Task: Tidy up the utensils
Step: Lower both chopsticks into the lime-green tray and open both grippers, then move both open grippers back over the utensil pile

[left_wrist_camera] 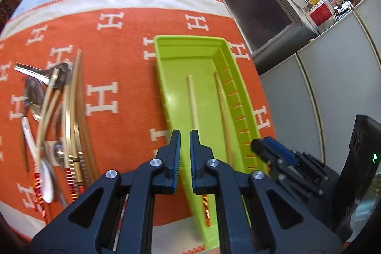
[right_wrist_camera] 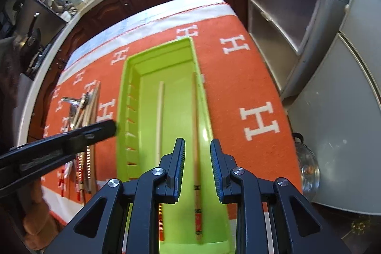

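A lime-green tray (left_wrist_camera: 188, 39) (right_wrist_camera: 157, 51) lies lengthwise on the orange cloth. Two wooden chopsticks rest in it: one down the middle (left_wrist_camera: 193, 101) (right_wrist_camera: 160, 120), the other along the right wall (left_wrist_camera: 222, 106) (right_wrist_camera: 195, 120). My right gripper (right_wrist_camera: 197, 143) (left_wrist_camera: 258, 146) hangs open over the tray's near right side. The right-hand chopstick lies below its gap, and the pads do not touch it. My left gripper (left_wrist_camera: 185, 135) (right_wrist_camera: 104, 129) is shut on nothing, above the tray's near left wall. Left of the tray lies a pile of chopsticks and spoons (left_wrist_camera: 64, 116) (right_wrist_camera: 83, 116).
The orange cloth (left_wrist_camera: 123, 58) with white H marks covers the table and ends close to the tray's right side. Grey cabinets (right_wrist_camera: 273, 27) and a pale appliance (right_wrist_camera: 345, 123) stand to the right, with a glass pot lid (right_wrist_camera: 308, 170) beside the table. Dark wood cupboards line the back.
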`<action>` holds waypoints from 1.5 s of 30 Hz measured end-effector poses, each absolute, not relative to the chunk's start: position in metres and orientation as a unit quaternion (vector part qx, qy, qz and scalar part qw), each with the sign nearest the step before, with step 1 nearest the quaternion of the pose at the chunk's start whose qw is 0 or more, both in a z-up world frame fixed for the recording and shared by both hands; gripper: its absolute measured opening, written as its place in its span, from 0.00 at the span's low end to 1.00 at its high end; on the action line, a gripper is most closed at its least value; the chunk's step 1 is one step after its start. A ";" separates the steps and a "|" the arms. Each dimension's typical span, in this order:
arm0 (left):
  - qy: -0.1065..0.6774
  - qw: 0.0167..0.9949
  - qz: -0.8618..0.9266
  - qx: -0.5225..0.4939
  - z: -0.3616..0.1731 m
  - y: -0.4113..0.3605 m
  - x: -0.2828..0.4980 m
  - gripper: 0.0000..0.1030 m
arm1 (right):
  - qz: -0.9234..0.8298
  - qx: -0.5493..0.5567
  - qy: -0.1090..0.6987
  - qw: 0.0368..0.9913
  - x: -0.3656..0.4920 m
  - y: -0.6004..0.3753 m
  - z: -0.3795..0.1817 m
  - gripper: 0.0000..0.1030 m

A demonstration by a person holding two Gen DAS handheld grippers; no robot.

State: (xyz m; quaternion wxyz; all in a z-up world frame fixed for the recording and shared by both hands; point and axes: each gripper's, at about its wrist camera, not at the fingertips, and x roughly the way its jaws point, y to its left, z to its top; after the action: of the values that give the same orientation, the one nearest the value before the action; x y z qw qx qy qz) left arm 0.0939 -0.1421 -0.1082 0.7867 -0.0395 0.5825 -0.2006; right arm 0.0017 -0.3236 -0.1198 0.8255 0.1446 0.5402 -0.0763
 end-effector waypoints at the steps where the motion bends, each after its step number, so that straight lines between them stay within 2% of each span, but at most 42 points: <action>1: 0.578 0.792 -0.196 -0.031 -0.106 -0.138 0.092 0.04 | -0.080 0.144 0.543 0.823 0.003 -0.322 -0.122 0.22; 5: 0.566 0.805 -0.177 -0.020 -0.098 -0.119 0.089 0.04 | -0.086 0.158 0.557 0.811 0.004 -0.325 -0.139 0.21; 12: 0.545 0.825 -0.149 -0.022 -0.086 -0.086 0.088 0.04 | -0.093 0.228 0.568 0.785 0.004 -0.332 -0.162 0.11; 20: 0.535 0.833 -0.139 -0.007 -0.078 -0.072 0.080 0.04 | -0.085 0.223 0.574 0.783 0.008 -0.316 -0.164 0.11; 24: 0.526 0.840 -0.130 -0.003 -0.075 -0.063 0.076 0.18 | -0.086 0.215 0.575 0.784 0.006 -0.309 -0.161 0.14; 27: 0.516 0.849 -0.117 -0.004 -0.069 -0.050 0.072 0.36 | -0.095 0.206 0.569 0.791 0.004 -0.305 -0.155 0.18; 29: 0.507 0.855 -0.108 -0.007 -0.064 -0.039 0.068 0.44 | -0.104 0.198 0.563 0.796 0.004 -0.303 -0.149 0.18; 42: 0.460 0.886 -0.063 0.007 -0.034 0.012 0.048 0.46 | -0.093 0.134 0.523 0.837 0.001 -0.257 -0.088 0.20; 43: 0.457 0.888 -0.060 0.010 -0.033 0.015 0.046 0.46 | -0.086 0.131 0.521 0.839 0.001 -0.251 -0.083 0.21; 45: 0.453 0.889 -0.056 0.013 -0.031 0.019 0.044 0.46 | -0.069 0.123 0.515 0.846 0.002 -0.236 -0.072 0.30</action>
State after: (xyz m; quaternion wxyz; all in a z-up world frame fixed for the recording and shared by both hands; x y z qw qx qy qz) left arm 0.0440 0.0194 -0.0310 0.8894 0.0126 0.4534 -0.0563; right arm 0.0023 -0.2362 -0.0720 0.8456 0.1227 0.5149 -0.0688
